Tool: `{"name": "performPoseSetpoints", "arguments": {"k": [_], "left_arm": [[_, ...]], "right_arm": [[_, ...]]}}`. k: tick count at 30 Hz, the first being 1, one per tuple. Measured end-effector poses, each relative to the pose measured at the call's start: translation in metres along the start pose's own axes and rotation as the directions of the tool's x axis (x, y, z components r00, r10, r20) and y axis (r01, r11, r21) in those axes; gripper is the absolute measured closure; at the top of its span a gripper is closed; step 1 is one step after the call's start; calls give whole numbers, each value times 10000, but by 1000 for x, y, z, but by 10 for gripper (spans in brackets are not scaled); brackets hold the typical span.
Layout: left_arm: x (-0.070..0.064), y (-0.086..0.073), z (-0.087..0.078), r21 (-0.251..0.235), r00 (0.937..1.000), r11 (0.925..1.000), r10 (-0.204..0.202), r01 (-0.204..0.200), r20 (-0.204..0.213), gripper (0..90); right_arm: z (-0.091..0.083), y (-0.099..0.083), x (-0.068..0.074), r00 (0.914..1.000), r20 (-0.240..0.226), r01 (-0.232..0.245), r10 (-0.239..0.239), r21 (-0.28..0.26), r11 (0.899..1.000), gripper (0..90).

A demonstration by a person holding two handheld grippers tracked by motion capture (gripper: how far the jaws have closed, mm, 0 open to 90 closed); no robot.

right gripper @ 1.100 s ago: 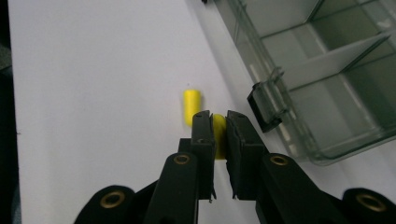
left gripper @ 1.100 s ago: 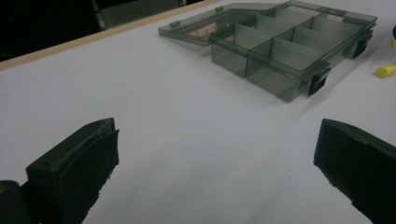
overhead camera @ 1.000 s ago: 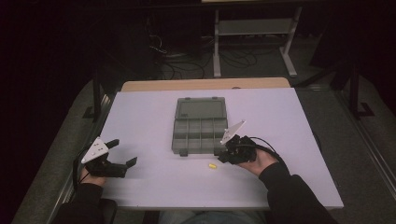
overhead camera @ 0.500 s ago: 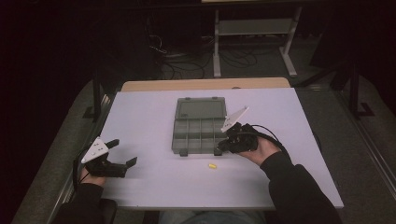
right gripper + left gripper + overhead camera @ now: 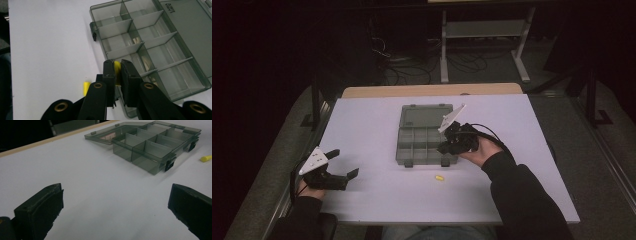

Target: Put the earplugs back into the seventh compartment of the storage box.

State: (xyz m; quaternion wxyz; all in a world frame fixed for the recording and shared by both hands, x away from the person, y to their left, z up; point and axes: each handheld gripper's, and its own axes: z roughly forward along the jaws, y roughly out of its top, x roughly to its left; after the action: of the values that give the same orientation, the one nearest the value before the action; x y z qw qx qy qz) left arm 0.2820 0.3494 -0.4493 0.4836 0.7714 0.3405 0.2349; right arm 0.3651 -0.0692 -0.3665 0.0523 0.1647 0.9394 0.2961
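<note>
Since a second ago the right gripper (image 5: 443,148) has lifted off the surface (image 5: 377,125) beside the loose yellow piece and moved up over the box's (image 5: 426,134) near right corner; the left gripper (image 5: 346,164) has stayed where it was.

Two small yellow pieces are visible. One is pinched between the right jaws, which stand narrow around it, seen as a yellow sliver (image 5: 117,72) between the two black pads in the right gripper view. It hangs above the box's edge compartments. The other piece (image 5: 439,177) lies on the surface just in front of the box, apart from it; the right gripper view shows it (image 5: 86,87) beside the jaws, and the left gripper view shows it (image 5: 206,158) right of the box.

One box, smoky clear plastic, lies open in the middle of the surface, its lid (image 5: 428,116) folded flat away from the person. Its tray is split by dividers into several compartments; those that can be seen look empty. Two dark latches sit on its near edge.

The left gripper rests near the surface's near left corner, well apart from the box, its jaws wide with nothing between them. One hand (image 5: 484,152) holds the right gripper, another (image 5: 309,189) the left.
</note>
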Motion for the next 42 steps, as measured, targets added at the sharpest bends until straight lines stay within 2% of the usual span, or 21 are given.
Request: {"name": "performPoseSetpoints", "arguments": {"k": [12,20,29,36,42], "left_arm": [[0,0,0,-5,10000,10000,-2,2,12,0],[0,0,0,2,10000,10000,2,-2,8,0],[0,0,0,-4,10000,10000,4,-4,11,0],[0,0,0,-10,10000,10000,0,0,20,0],[0,0,0,-9,10000,10000,-1,1,38,0]], "right_arm": [[15,11,-13,9999,-23,-161,161,105,9998,813],[34,12,-20,9994,-69,-342,346,517,9981,813],[52,13,-21,9994,-161,-275,290,841,9961,809],[64,12,-23,9990,-126,-403,420,1101,9931,804],[69,12,-23,9990,-148,-394,415,1235,9916,795]]}}
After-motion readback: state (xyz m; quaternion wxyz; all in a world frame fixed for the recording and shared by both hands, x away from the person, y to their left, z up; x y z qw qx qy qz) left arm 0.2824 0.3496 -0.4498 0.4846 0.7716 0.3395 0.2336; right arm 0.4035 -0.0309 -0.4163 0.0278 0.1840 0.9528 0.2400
